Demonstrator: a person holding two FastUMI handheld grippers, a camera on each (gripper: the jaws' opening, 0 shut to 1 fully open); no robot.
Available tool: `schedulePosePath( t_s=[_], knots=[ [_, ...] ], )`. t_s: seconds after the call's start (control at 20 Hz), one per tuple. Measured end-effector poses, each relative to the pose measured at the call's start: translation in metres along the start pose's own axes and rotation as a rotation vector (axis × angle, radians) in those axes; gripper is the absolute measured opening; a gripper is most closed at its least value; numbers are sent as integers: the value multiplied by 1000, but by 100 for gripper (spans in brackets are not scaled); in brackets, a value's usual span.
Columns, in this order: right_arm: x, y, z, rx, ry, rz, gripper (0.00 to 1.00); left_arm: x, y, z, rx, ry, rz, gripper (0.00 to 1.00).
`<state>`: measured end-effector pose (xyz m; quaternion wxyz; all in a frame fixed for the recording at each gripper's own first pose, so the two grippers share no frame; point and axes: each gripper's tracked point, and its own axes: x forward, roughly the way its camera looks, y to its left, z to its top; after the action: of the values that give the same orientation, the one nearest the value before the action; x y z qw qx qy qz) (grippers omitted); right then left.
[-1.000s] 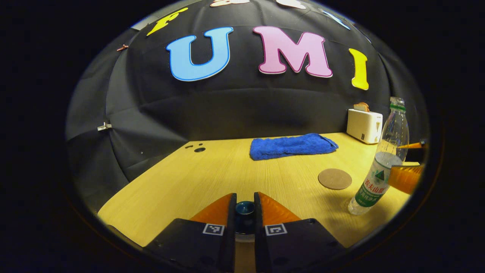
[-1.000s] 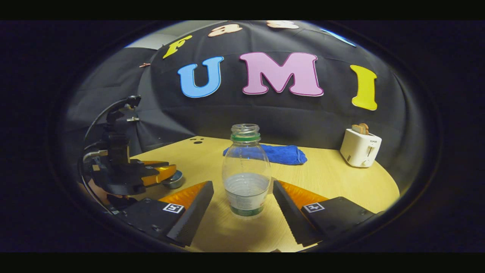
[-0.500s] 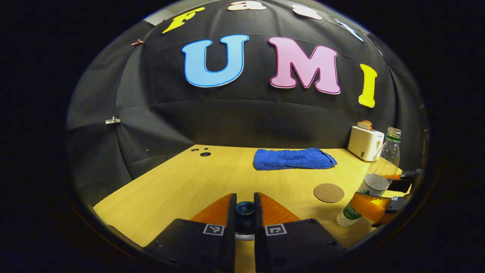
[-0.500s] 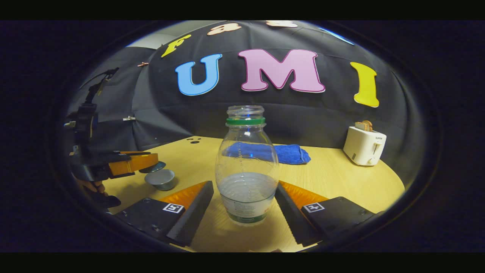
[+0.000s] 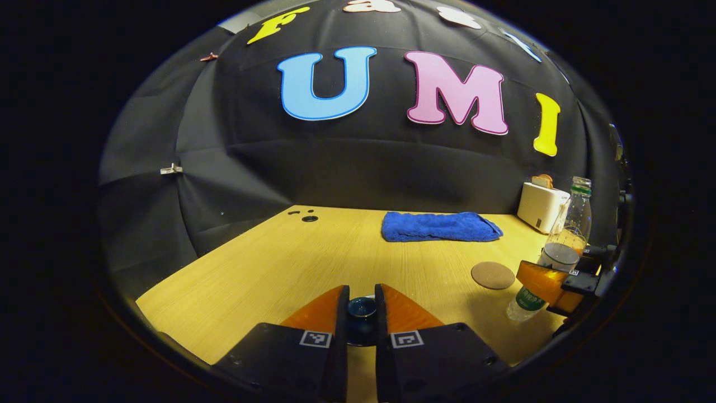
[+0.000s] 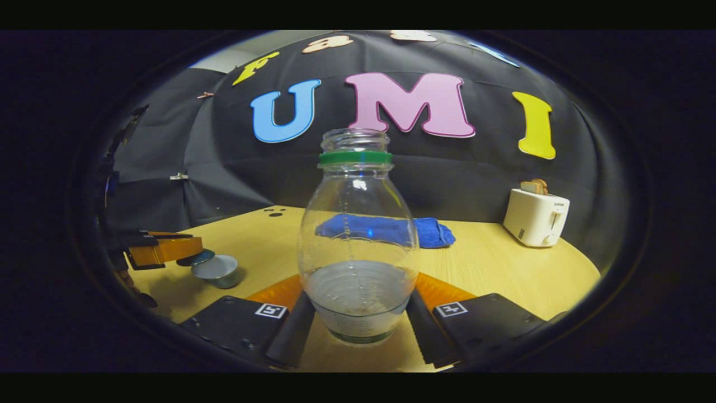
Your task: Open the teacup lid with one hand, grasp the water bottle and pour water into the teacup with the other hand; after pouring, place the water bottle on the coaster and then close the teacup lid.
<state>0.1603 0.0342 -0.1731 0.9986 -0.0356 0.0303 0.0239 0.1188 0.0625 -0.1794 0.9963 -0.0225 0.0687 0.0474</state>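
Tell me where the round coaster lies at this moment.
In the left gripper view the coaster lies flat on the table's right side, in front of the blue towel, just left of the water bottle.

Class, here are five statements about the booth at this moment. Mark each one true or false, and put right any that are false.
1. The water bottle has no cap on. True.
2. The right gripper has its fingers against both sides of the bottle. True.
3. The bottle stands on the coaster. False: the coaster is bare, with the bottle beside it.
4. The lid sits on the teacup. False: the left gripper holds the lid by its knob, off the open cup.
5. The blue towel hangs over the toaster. False: it lies flat on the table.
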Motion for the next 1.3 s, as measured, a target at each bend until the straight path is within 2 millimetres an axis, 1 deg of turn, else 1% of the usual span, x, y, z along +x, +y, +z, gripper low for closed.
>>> schedulePosePath(
  t_s=[0.2,0.3,0.4,0.55,0.7,0.8,0.9,1.1,1.2,1.25,1.3],
  knots=[
    [1,9,0,-16,32,32,80,-3,9,-2,-22,6,16,24],
    [1,7,3,-64,40,21,77,-4,14,0,-34,4,26,24],
    [0,9,9,-140,51,31,73,-6,20,7,-44,-9,38,24],
    [7,2,23,-310,44,4,74,-10,35,20,-46,-34,67,24],
    [17,4,38,-485,6,9,74,-14,45,20,-62,-41,87,24],
    [22,11,47,-578,-17,20,73,-16,50,13,-76,-23,100,24],
    [27,20,52,-641,-29,34,74,-20,53,14,-83,-22,102,24],
    [36,37,54,-786,-59,36,74,-23,68,21,-107,-26,105,24],
    [42,43,56,-873,-74,26,74,-23,78,20,-107,-22,107,24],
    [44,46,56,-914,-81,23,74,-22,84,19,-102,-20,110,27],
    [48,48,55,-951,-86,22,74,-20,91,18,-100,-19,113,24]
  ],
)
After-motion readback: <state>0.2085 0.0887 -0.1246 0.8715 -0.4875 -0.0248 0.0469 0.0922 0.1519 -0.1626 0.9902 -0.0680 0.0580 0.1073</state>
